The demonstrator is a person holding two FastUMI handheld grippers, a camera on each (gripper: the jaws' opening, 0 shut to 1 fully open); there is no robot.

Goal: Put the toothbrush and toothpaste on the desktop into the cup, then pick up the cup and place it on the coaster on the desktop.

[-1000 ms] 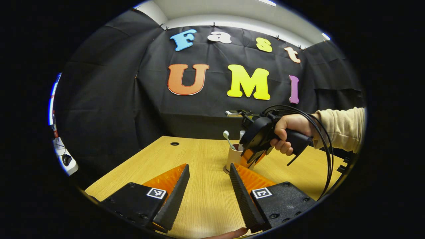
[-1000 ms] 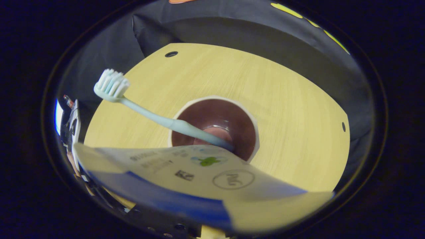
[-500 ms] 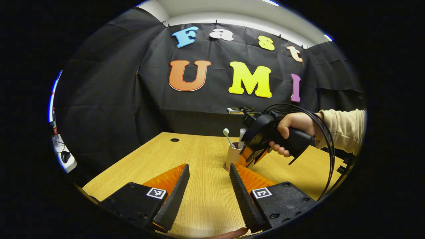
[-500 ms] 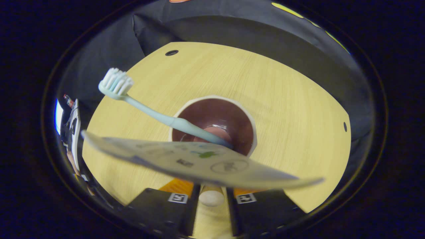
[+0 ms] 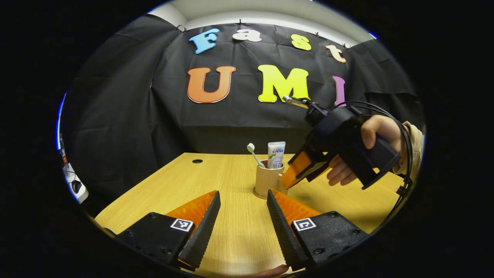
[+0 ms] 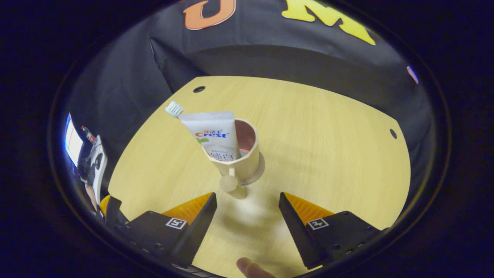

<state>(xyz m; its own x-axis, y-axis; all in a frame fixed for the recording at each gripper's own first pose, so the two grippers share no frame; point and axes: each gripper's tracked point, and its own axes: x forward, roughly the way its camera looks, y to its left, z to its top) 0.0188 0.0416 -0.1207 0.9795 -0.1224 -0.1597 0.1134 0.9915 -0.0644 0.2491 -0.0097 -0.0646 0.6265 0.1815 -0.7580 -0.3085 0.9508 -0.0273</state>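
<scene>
A beige cup (image 6: 245, 164) with a small handle (image 6: 229, 183) stands on a round coaster (image 6: 259, 171) in the middle of the wooden desk. In it lean a white toothpaste tube (image 6: 214, 135) and a pale toothbrush (image 6: 174, 109), head up. My right gripper (image 6: 247, 195) is open and empty, just short of the cup and above the desk. In the left gripper view the cup (image 5: 266, 180), tube (image 5: 276, 154) and brush (image 5: 254, 153) are straight ahead. The right gripper (image 5: 299, 174), held by a hand, hovers to their right. My left gripper (image 5: 242, 193) is open, low over the near desk.
The desk (image 6: 332, 154) has cable holes at the far left (image 6: 199, 89) and far right (image 6: 393, 133). The black cloth wall closes the back. White gear (image 6: 90, 162) sits off the desk's left edge. A fingertip (image 6: 247, 266) shows at the bottom edge.
My right gripper has let go of the toothpaste, opened, and drawn back and up from the cup. The tube now stands in the cup beside the toothbrush. The left gripper has barely moved.
</scene>
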